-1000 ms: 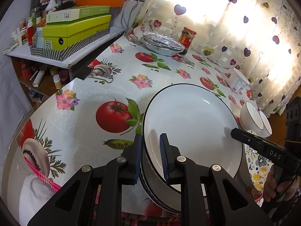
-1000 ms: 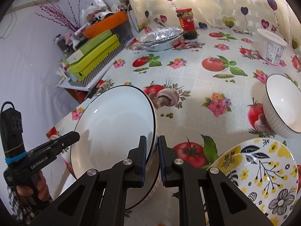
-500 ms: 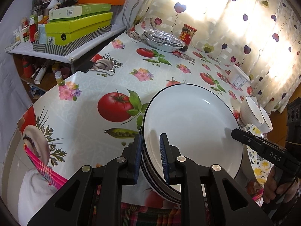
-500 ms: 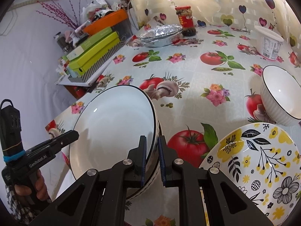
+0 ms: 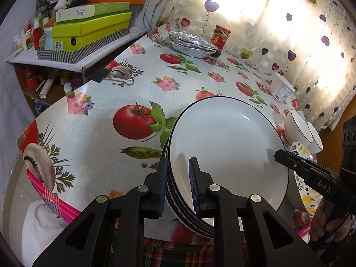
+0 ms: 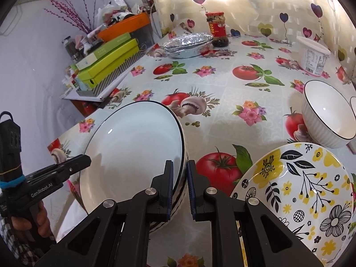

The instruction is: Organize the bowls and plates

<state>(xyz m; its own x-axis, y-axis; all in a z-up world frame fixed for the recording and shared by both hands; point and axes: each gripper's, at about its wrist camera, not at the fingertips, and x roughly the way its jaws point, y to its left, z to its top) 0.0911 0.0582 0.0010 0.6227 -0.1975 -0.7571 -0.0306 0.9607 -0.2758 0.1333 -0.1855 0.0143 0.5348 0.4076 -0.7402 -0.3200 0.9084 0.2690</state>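
A stack of white plates with thin black rims (image 5: 227,146) sits at the near edge of the table, also in the right wrist view (image 6: 133,146). My left gripper (image 5: 178,184) is shut on the stack's near left rim. My right gripper (image 6: 179,184) is shut on the stack's right rim. Each gripper shows in the other's view, the right one (image 5: 311,178) and the left one (image 6: 55,173). A floral yellow plate (image 6: 296,195) lies to the right. A white ribbed bowl (image 6: 327,115) stands beyond it, with a second bowl (image 5: 314,136) beside it.
The table (image 6: 222,93) has a tomato and mushroom cloth. At the back are foil-covered dishes (image 6: 187,44), a red sauce jar (image 6: 217,27) and a white tub (image 6: 313,55). Green boxes (image 5: 89,31) fill a side shelf on the left.
Both grippers have drawn the plate stack toward the near table edge. The floral plate and bowl now look larger and closer in the right wrist view.
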